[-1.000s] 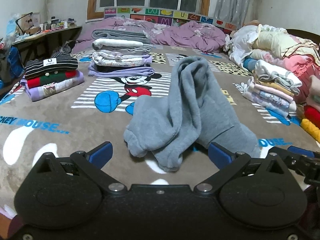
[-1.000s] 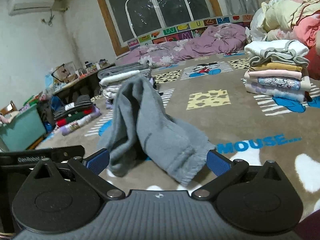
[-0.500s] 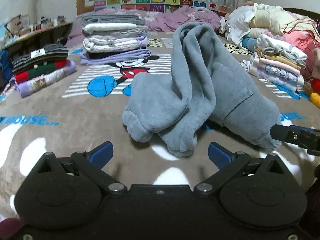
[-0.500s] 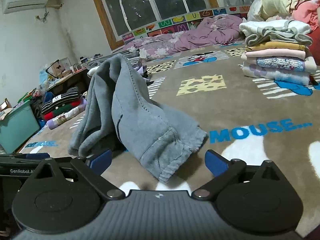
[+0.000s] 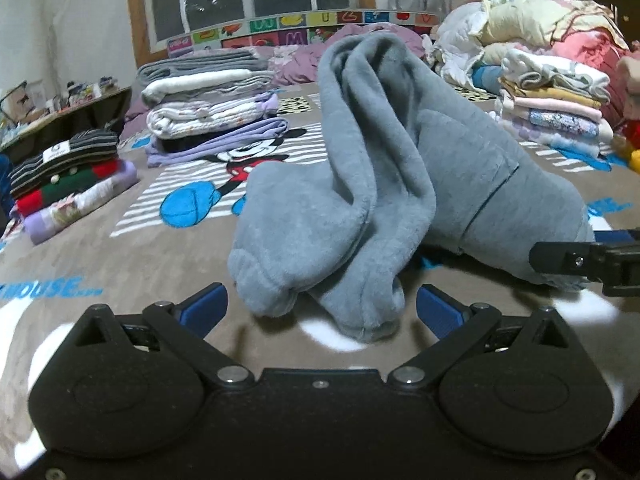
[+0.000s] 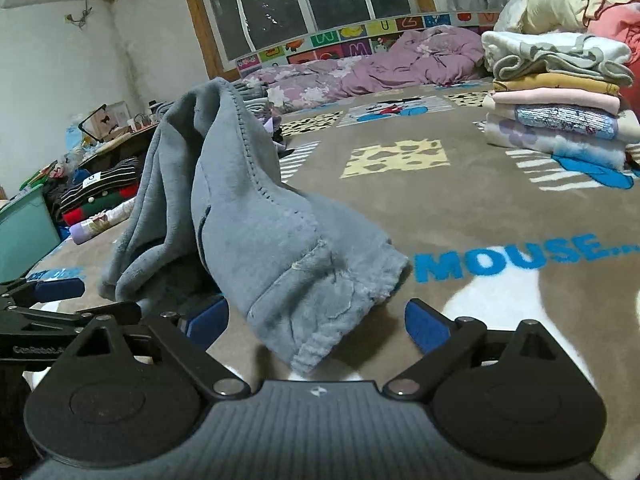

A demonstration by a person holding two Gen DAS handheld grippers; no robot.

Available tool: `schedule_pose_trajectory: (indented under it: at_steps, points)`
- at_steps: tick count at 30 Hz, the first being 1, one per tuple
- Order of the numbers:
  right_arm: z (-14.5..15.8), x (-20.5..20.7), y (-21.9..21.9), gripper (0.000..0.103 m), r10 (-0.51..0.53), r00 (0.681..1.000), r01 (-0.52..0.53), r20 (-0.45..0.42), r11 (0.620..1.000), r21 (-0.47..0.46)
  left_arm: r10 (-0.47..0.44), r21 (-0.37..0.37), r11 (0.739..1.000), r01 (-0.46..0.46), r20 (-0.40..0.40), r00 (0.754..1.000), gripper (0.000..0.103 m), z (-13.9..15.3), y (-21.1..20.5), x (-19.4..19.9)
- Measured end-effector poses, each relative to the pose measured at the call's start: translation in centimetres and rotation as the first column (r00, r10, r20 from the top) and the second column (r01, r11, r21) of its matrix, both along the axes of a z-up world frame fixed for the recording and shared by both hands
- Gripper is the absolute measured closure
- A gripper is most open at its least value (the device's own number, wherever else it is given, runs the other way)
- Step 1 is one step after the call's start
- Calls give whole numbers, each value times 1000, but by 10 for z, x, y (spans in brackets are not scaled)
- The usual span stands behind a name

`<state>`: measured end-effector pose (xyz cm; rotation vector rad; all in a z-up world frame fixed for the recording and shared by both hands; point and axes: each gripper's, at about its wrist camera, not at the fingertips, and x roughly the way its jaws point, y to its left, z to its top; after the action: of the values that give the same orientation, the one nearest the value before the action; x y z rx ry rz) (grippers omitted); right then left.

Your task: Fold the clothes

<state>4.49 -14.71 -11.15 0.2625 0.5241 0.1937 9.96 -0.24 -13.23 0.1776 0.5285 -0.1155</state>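
A grey fleece garment (image 5: 384, 184) lies heaped in a peak on the brown cartoon-print blanket (image 5: 100, 256). My left gripper (image 5: 320, 310) is open, low over the blanket, its blue pads either side of two hanging cuffs. In the right wrist view the same grey garment (image 6: 256, 232) rises to the left, its hemmed end between the blue pads of my open right gripper (image 6: 316, 322). The right gripper's finger shows at the right edge of the left wrist view, against the garment. Neither gripper holds cloth.
Folded stacks stand around: a striped and red pile (image 5: 68, 176) at left, a grey, white and lilac pile (image 5: 212, 112) behind, a pastel pile (image 6: 560, 112) at right. A loose heap of clothes (image 5: 540, 32) and purple bedding (image 6: 380, 68) lie further back. A teal bin (image 6: 24, 236) is at far left.
Both grippers have dropped lower and moved in toward the grey garment, which now fills more of each view. The garment itself has not moved, and both grippers stay open.
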Motion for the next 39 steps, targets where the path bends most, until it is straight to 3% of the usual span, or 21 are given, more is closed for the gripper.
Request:
schedule_pose_trajectory:
  at_steps: [3, 5, 11, 17, 21, 34, 39]
  points:
    - [-2, 6, 1, 23, 28, 1000, -28, 7, 1000, -4, -4, 54, 999, 3, 19, 1000, 8, -6, -6, 9]
    - [-3, 9, 1, 26, 38, 999, -38, 10, 999, -1, -9, 78, 997, 7, 27, 1000, 8, -10, -7, 13]
    - [-7, 12, -5, 37, 36, 999, -37, 12, 999, 27, -14, 87, 996, 11, 41, 999, 24, -13, -9, 18]
    - [-2, 14, -13, 60, 22, 999, -24, 44, 998, 54, 26, 39, 999, -28, 49, 998, 49, -9, 3, 24]
    - [2, 15, -20, 65, -4, 997, 0, 72, 998, 63, 57, 16, 998, -58, 60, 997, 62, -1, 12, 22]
    - [29, -10, -44, 77, -136, 971, 131, 196, 991, 37, 248, -82, 968, -238, 151, 957, 70, 39, 73, 2]
    - [38, -15, -61, 77, -182, 957, 174, 224, 983, 56, 301, -160, 947, -278, 136, 944, 71, 47, 93, 1]
